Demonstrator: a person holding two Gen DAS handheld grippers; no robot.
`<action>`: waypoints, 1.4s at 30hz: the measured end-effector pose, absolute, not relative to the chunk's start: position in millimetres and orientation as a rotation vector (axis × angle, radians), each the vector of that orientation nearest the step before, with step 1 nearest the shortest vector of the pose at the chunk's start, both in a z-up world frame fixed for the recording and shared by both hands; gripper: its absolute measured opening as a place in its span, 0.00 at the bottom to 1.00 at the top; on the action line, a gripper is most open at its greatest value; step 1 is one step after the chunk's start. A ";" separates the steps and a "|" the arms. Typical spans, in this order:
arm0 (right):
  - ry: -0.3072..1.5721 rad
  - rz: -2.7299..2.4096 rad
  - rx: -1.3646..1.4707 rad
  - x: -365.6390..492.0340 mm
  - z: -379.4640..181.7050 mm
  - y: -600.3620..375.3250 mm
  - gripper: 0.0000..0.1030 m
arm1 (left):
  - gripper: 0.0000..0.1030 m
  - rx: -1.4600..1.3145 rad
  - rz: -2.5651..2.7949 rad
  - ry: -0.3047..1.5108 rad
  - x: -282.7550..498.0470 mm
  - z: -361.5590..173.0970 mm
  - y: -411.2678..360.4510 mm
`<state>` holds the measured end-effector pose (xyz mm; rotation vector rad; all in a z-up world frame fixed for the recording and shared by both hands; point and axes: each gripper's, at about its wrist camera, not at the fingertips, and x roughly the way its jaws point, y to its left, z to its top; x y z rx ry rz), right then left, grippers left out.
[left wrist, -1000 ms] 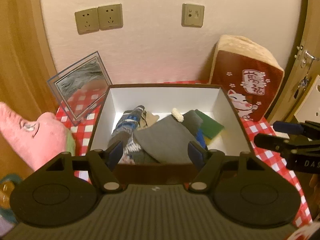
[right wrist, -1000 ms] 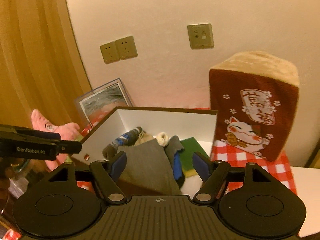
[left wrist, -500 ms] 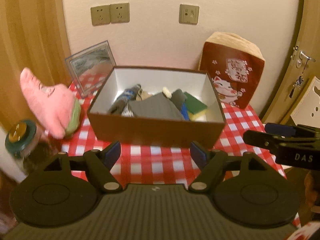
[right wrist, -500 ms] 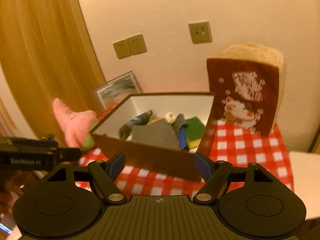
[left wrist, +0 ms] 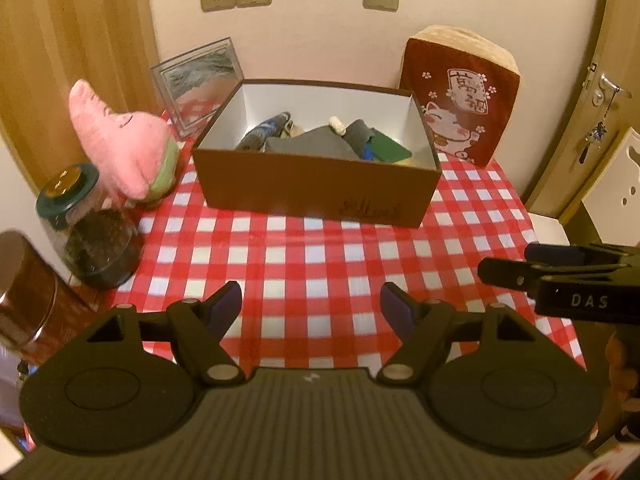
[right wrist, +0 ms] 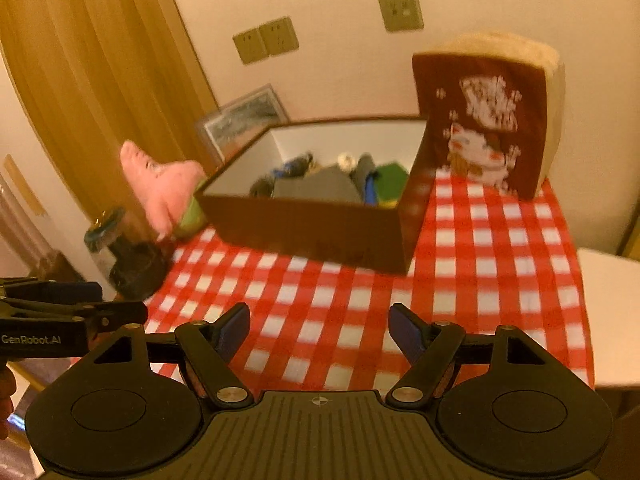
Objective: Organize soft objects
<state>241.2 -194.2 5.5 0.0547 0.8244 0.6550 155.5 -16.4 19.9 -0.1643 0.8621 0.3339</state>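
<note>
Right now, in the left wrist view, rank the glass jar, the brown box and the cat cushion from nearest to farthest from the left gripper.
1. Glass jar, on the left, nearest the left gripper.
2. Brown box, straight ahead at mid-table.
3. Cat cushion, back right against the wall, farthest.

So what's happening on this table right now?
A person holds two grippers over a red-checked tablecloth. Both the left gripper and the right gripper are open and empty. The brown box already holds a grey cloth, socks and a green item. A pink plush lies outside it on the left, and a cat cushion stands to its right.
</note>
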 end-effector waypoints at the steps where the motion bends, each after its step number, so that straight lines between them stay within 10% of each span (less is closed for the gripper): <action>1: 0.840 0.651 0.047 237.9 4.3 -192.4 0.74 | 0.72 -0.171 0.331 0.868 151.4 19.4 -16.5; 42: 0.933 0.474 0.032 56.0 2.7 -137.1 0.74 | 0.72 -0.164 0.167 0.926 13.2 3.0 2.8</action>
